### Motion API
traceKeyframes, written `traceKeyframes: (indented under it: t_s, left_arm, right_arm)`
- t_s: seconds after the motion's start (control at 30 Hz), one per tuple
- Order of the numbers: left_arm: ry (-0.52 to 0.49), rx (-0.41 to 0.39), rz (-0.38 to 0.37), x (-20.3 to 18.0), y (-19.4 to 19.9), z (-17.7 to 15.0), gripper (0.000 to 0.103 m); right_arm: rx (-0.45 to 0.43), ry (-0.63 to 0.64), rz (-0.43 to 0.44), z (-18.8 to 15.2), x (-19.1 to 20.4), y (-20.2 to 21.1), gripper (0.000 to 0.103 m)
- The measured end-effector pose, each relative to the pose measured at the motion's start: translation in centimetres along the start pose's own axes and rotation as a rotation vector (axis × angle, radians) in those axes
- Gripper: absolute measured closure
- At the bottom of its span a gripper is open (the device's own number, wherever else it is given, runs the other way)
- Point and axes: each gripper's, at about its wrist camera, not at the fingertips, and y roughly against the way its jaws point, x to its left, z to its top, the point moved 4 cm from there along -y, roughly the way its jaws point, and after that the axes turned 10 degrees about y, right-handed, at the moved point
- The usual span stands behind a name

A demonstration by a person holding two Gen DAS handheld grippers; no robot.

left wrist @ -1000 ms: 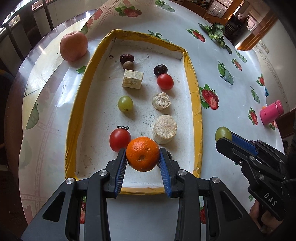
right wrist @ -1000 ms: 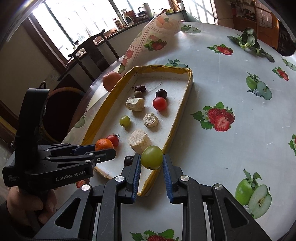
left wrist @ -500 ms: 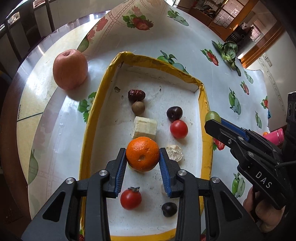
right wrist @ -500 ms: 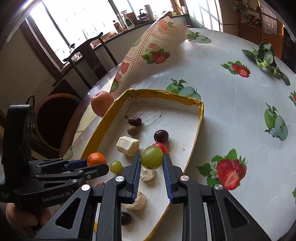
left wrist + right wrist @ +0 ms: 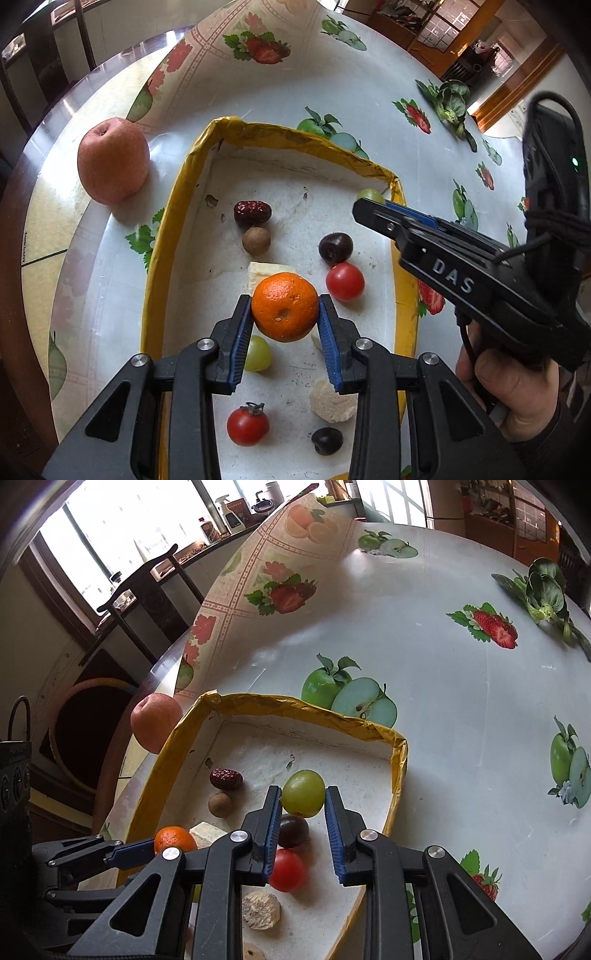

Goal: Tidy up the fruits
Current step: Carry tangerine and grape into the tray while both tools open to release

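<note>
Tray [image 5: 155, 258] | L gripper [image 5: 285, 314] clamps orange [image 5: 284, 306] | R gripper [image 5: 302, 801] clamps grape [image 5: 303, 793]

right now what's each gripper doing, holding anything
Left gripper: shut on the orange, above the tray.
Right gripper: shut on the green grape, above the tray's far end.

Tray [image 5: 155, 236] on table [image 5: 461, 709], fruit inside and beside.
Inside, toward far end: date [image 5: 252, 213], behind longan [image 5: 256, 240]; cherry [image 5: 335, 247] right of these, behind tomato [image 5: 345, 281]. Outside, left: apple [image 5: 112, 160].
</note>
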Motion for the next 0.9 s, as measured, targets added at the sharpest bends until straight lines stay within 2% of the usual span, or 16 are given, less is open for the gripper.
traceKeyframes:
  t_s: [0.17, 0.4, 0.63, 0.67, 0.73, 0.77, 0.8, 0.9]
  left_arm:
    - [-0.041, 0.035, 0.024, -0.9, -1.6, -0.8, 0.071]
    - [-0.042, 0.063, 0.038, -0.7, -2.8, -1.1, 0.070]
    - [-0.046, 0.055, 0.069, -0.9, -3.1, -1.1, 0.070]
    - [-0.047, 0.053, 0.074, -0.9, -3.1, -1.1, 0.069]
    - [-0.048, 0.046, 0.088, -0.8, -2.9, -1.1, 0.052]
    - [-0.046, 0.040, 0.099, -0.8, -2.8, -1.1, 0.039]
    - [-0.042, 0.032, 0.104, -0.7, -2.7, -1.1, 0.036]
    - [-0.034, 0.032, 0.102, -0.4, -2.4, -1.2, 0.036]
  right_arm:
    - [0.028, 0.008, 0.001, -0.1, -0.3, -1.3, 0.079]
    - [0.046, 0.017, -0.002, -0.5, -0.3, -2.2, 0.079]
    - [0.060, 0.021, 0.002, -0.6, -0.2, -2.7, 0.077]
    - [0.059, 0.020, 0.000, -0.6, -0.3, -2.6, 0.076]
    - [0.058, 0.018, 0.001, -0.7, -0.3, -2.5, 0.075]
    - [0.058, 0.017, 0.002, -0.7, -0.3, -2.4, 0.074]
    - [0.057, 0.016, 0.004, -0.8, -0.4, -2.3, 0.073]
    - [0.054, 0.021, 0.010, -0.9, -0.2, -1.9, 0.067]
